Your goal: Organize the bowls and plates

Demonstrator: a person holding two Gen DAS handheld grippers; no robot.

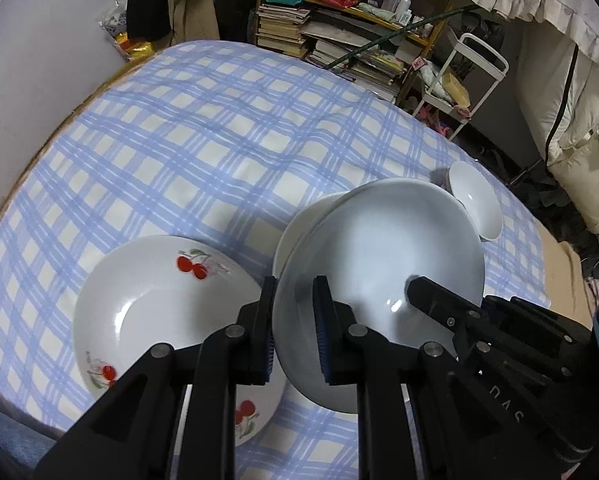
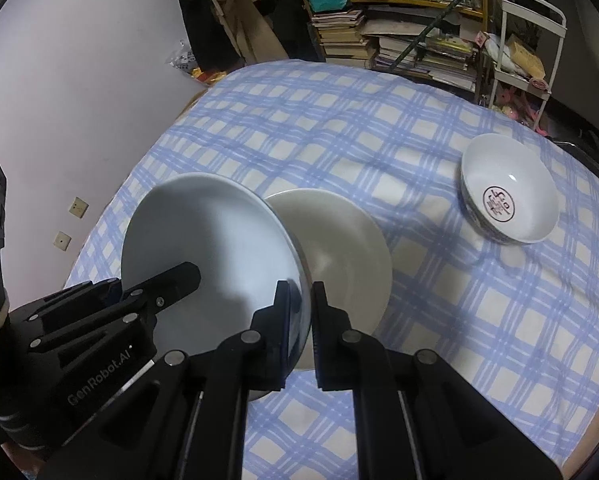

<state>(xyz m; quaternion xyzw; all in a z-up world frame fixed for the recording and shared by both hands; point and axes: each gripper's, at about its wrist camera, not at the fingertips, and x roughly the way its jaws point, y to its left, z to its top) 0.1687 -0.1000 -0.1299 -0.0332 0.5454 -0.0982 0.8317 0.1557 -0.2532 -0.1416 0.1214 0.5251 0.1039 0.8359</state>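
Slippage is my worry: my left gripper point(image 1: 295, 330) and right gripper point(image 2: 299, 332) each pinch opposite rims of the pale blue plate point(image 1: 379, 276), jaws narrow on thin glazed edges, and uneven lowering could tip it against the cream plate point(image 2: 347, 256) beneath. It hangs tilted, glossy and plain, with the cherry plate point(image 1: 159, 300) at nine o'clock and the stamped bowl point(image 2: 507, 196) toward two.

The left gripper point(image 1: 294, 330) clamps the near rim of a pale blue plate point(image 1: 379, 264), held tilted above the blue-checked surface point(image 1: 203, 140). The right gripper point(image 1: 423, 292) bites its opposite edge. A cream plate point(image 1: 295, 228) peeks from behind it, a cherry-patterned plate point(image 1: 159, 300) lies left, and a white bowl point(image 1: 475, 200) sits beyond.
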